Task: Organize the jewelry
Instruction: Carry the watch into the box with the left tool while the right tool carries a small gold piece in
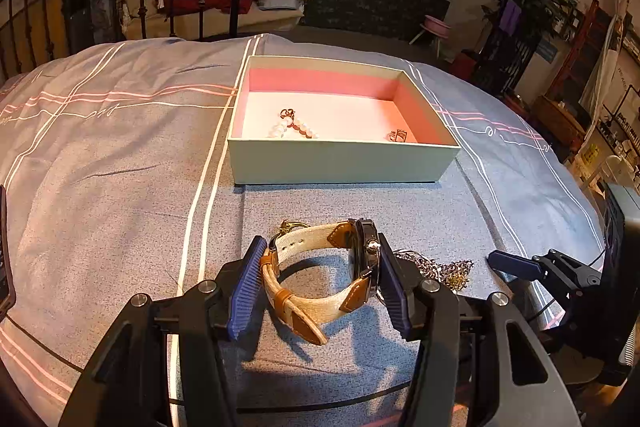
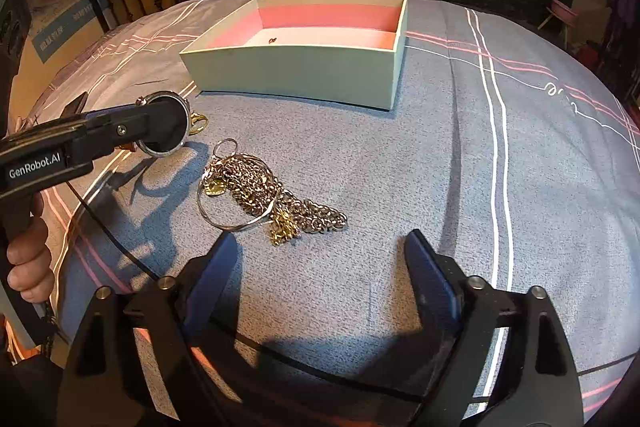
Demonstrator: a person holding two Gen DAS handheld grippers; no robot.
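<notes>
Done: the box (image 1: 344,163) on the bed (image 1: 100,187) already held a pearl bracelet (image 1: 294,127) and what looked like a small ring (image 1: 397,135), though that one was too small to be sure.
In hand: your left tool (image 1: 320,267) pinched the watch (image 1: 324,267), face on one pad, strap on the other.
Left: a tangle of chains (image 2: 272,195) with a bangle lay just ahead of your right tool (image 2: 320,267), whose jaws stood spread around nothing.
Room: you had bare bed between chains and box.
Edges: the box's near wall stood tall, so the watch needed lifting over it.
</notes>
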